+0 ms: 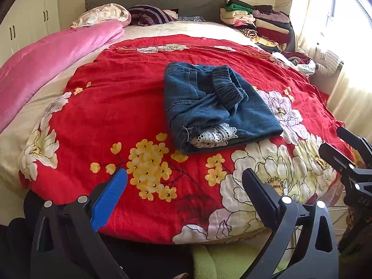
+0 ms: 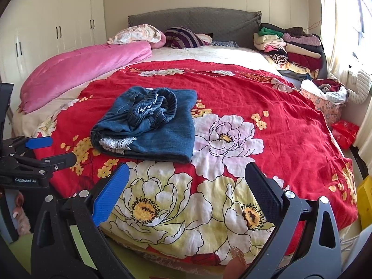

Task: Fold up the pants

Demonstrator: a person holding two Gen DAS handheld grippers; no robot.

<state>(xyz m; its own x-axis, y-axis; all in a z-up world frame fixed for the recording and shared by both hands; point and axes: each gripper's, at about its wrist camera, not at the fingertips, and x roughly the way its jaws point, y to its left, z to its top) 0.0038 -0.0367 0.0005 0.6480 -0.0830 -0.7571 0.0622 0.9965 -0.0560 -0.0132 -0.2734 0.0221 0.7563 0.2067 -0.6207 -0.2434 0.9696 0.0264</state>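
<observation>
Blue denim pants (image 1: 216,107) lie folded into a compact bundle on the red floral bedspread (image 1: 111,107), elastic waistband on top and white lace trim showing at the near edge. They also show in the right wrist view (image 2: 151,127). My left gripper (image 1: 184,177) is open and empty, held back over the bed's near edge, well short of the pants. My right gripper (image 2: 187,172) is open and empty, also near the bed's front edge, just short of the pants. Each gripper shows at the other view's side: the right gripper (image 1: 344,144), the left gripper (image 2: 58,150).
A pink quilt (image 1: 51,58) lies along the bed's left side. Pillows (image 1: 104,14) sit by the grey headboard. A stack of folded clothes (image 1: 258,23) is at the far right corner. A basket of laundry (image 2: 325,97) stands right of the bed. Wardrobes (image 2: 53,23) line the left wall.
</observation>
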